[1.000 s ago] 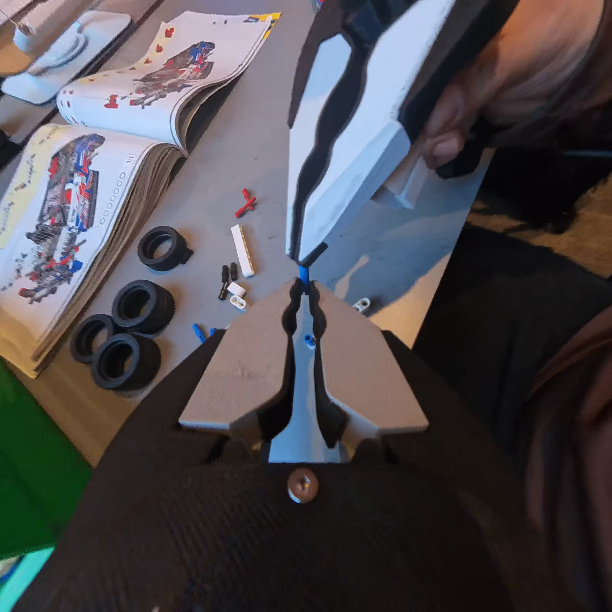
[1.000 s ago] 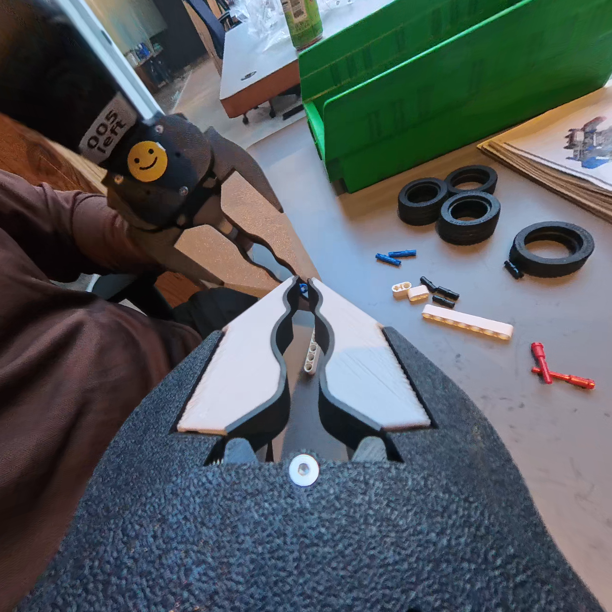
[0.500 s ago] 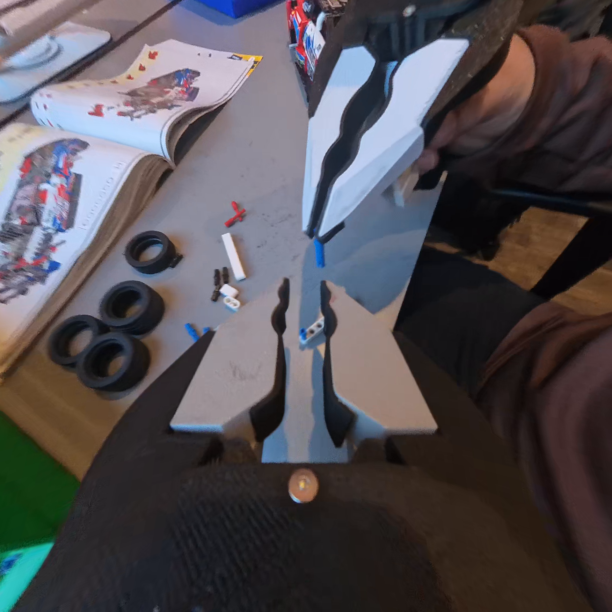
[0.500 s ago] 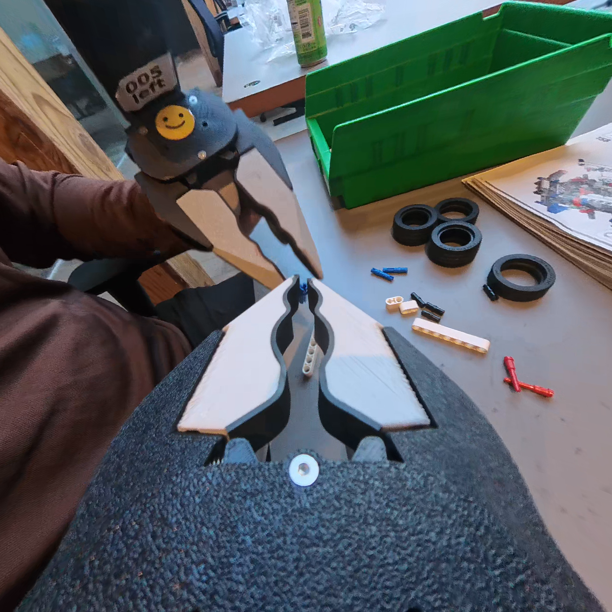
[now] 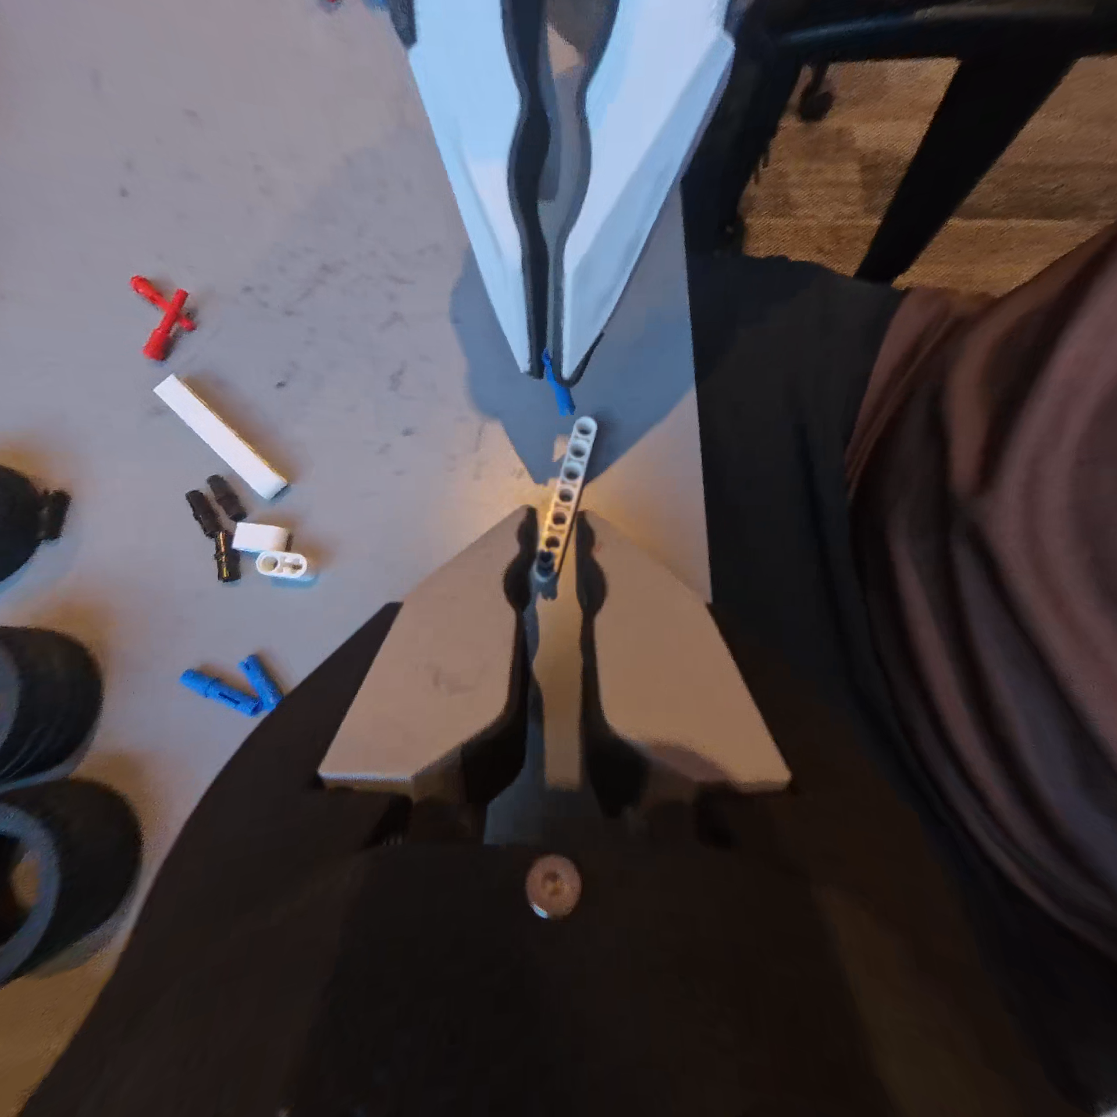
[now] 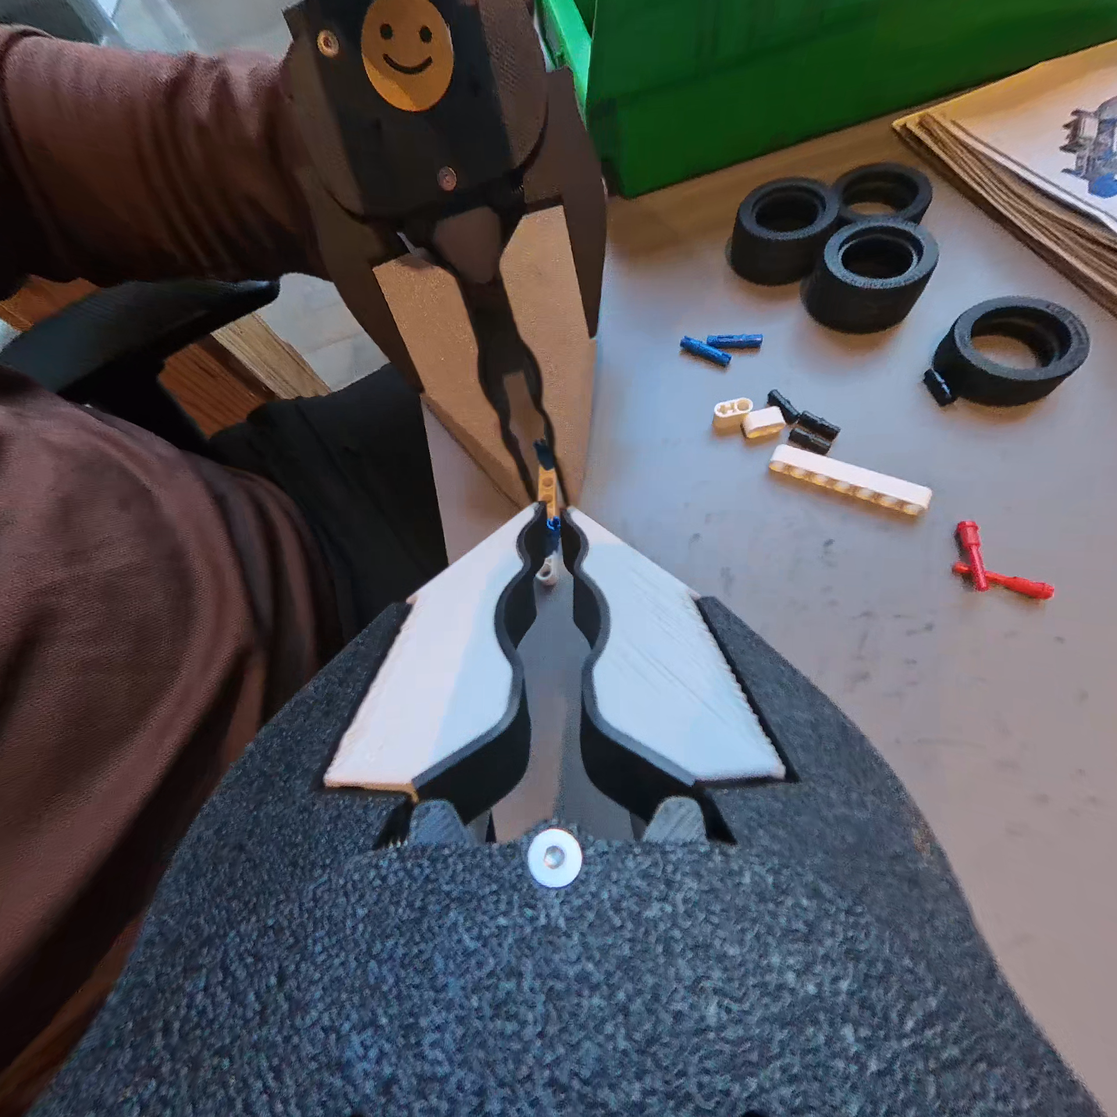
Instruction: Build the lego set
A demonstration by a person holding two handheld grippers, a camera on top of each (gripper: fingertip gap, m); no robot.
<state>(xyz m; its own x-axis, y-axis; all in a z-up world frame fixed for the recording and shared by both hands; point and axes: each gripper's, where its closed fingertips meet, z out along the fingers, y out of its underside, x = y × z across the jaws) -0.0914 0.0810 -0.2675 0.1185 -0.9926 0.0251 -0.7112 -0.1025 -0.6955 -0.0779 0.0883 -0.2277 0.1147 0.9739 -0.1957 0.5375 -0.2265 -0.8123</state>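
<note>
A white holed beam [image 5: 571, 465] lies on the grey table [image 5: 338, 254] near its edge, with a dark pin in its near end. My left gripper [image 5: 553, 514] is open, and its fingers straddle the beam without touching it. My right gripper [image 5: 551, 372] points toward it and is shut on a blue pin [image 5: 559, 393], held just off the beam's far end. In the right wrist view my right gripper [image 6: 551, 514] holds the blue pin [image 6: 551, 524] at the beam [image 6: 547, 483], facing the left gripper [image 6: 547, 495].
Loose parts lie on the table: a longer white beam [image 5: 217, 435], red pieces [image 5: 163, 317], black pins [image 5: 211, 508], small white connectors [image 5: 272, 547], two blue pins [image 5: 233, 689]. Black tyres [image 6: 834, 242], a green bin [image 6: 846, 72] and an instruction book [image 6: 1039, 133] are farther off. A person's sleeve [image 6: 151, 544] is close by. The gap from one gripper's tips to the other's is roughly 5 centimetres.
My left gripper let go of the blue pin and opened; the right kept it. Both grippers came down to the table, and the left now straddles the white beam.
</note>
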